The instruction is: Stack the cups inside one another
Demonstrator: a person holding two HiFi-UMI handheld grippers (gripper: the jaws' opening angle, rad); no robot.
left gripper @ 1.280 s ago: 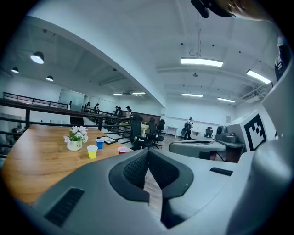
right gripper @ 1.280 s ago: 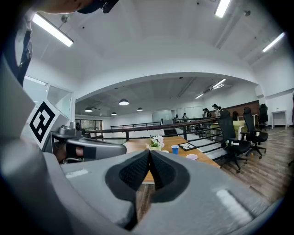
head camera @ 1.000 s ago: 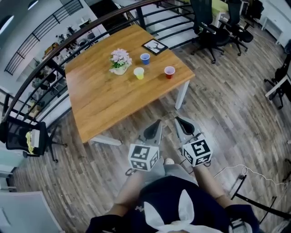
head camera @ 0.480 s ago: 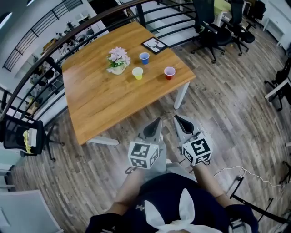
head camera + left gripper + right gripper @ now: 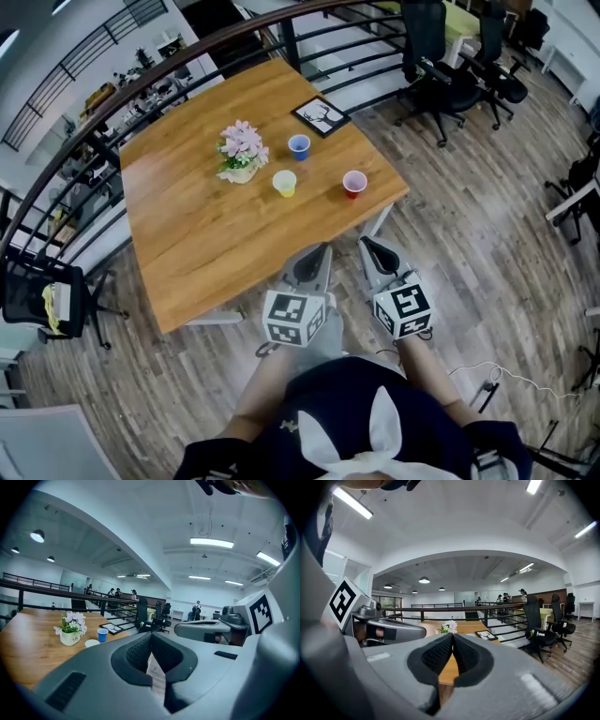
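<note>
Plank flooring runs under an open office, with a dark curved railing behind the wooden counter. At the far left a black chair stands by the railing. On the counter's far half, a pot of flowers sits furthest left. Just to its right is the yellow cup, and the blue cup stands a little behind it. A framed picture lies near the counter's back corner. The red cup stands nearest the right edge. All three cups are upright, apart from one another, none nested.

Below the counter's near edge, over the floor, the left tongs are closed with nothing between the pads. Just beside them, the right tongs are likewise closed and empty. Both point toward the counter, well apart from the cups. Black office chairs stand at the far right.
</note>
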